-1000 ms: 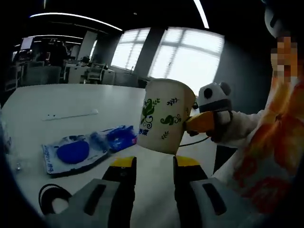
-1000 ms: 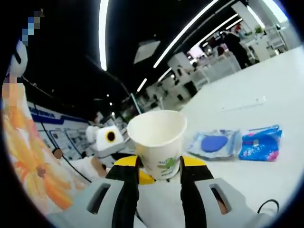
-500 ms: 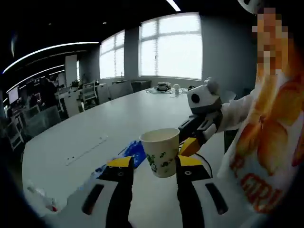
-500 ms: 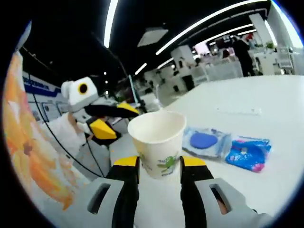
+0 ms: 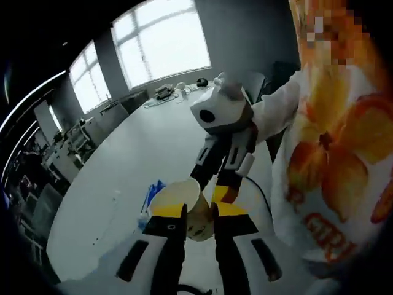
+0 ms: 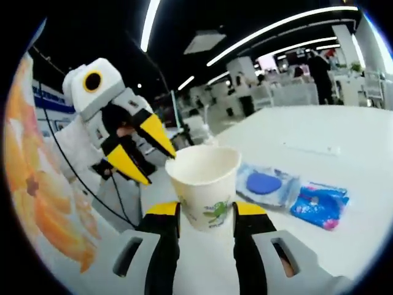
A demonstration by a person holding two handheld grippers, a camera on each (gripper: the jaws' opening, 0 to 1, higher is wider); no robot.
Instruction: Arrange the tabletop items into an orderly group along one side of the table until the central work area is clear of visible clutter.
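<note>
Since the earlier frame, your left gripper has swung in beside the paper cup, its yellow jaws parted, 1 tip at the rim. Your right gripper is clenched on the cup, held above the white table. Beyond lie 2 packets: a clear pouch and a blue wrapper, side by side.

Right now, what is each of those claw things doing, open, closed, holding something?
Right gripper: closed on the paper cup.
Left gripper: open, holding nothing, its tips beside the cup's rim.
</note>
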